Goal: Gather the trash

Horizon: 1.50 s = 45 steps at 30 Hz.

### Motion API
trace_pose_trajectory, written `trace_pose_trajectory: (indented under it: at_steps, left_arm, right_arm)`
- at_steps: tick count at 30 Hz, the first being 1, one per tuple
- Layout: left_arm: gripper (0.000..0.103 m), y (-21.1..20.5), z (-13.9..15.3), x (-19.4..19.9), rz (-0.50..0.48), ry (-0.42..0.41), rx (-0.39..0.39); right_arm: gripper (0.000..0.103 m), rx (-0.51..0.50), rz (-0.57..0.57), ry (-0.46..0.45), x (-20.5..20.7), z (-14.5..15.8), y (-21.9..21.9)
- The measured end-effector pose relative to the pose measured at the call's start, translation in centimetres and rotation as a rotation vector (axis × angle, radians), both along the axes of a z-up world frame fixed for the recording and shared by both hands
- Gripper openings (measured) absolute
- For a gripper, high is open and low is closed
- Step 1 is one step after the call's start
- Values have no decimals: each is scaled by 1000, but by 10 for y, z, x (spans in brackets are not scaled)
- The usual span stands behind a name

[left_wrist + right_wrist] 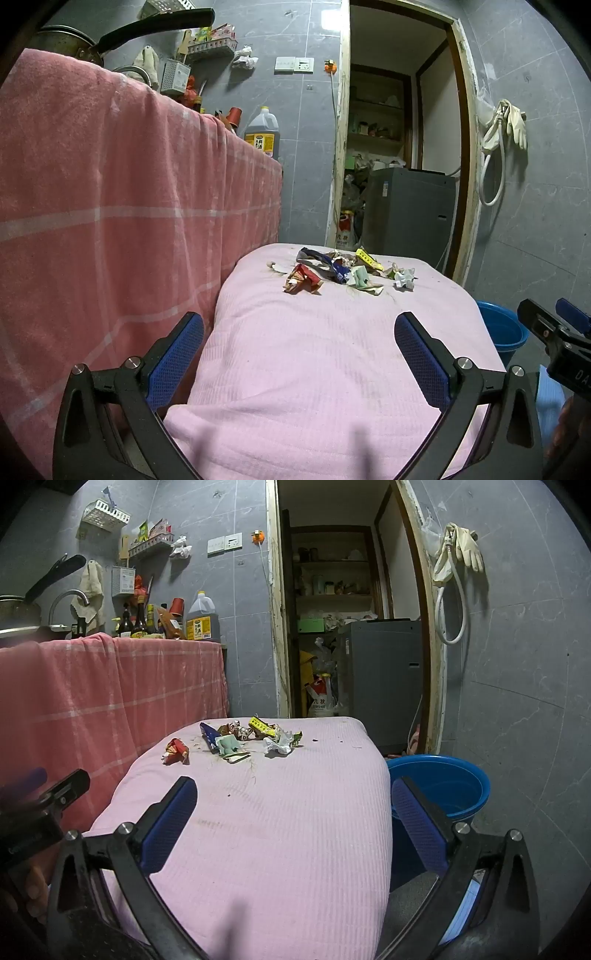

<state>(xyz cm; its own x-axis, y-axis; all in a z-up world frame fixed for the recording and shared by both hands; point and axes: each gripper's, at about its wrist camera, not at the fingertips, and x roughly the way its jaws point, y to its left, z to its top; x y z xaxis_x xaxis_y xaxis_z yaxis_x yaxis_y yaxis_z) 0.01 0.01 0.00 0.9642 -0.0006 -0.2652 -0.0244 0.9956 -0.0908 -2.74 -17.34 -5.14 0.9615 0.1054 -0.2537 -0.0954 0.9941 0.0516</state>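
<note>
Both grippers hang back w/ nothing held: left gripper (299, 354) fingers spread wide, right gripper (291, 819) same. The trash pile (236, 738) sits mid-frame at the far end of the pink-covered desk (277, 842), blue bucket (443, 794) at the right, just beside the desk edge. Probably wrappers & crumpled paper, hard to tell tbh. I'd go for the loose red wrapper (175, 751) first, pinch low, so it doesn't slide on the cloth.
</note>
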Motion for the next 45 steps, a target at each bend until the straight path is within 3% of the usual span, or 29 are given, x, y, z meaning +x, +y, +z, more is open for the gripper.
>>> trace_pose_trajectory:
  at_steps: [45]
  left_arm:
    - [101, 0, -2, 1, -3, 6, -1]
  right_arm:
    - [103, -2, 0, 1, 0, 0, 0]
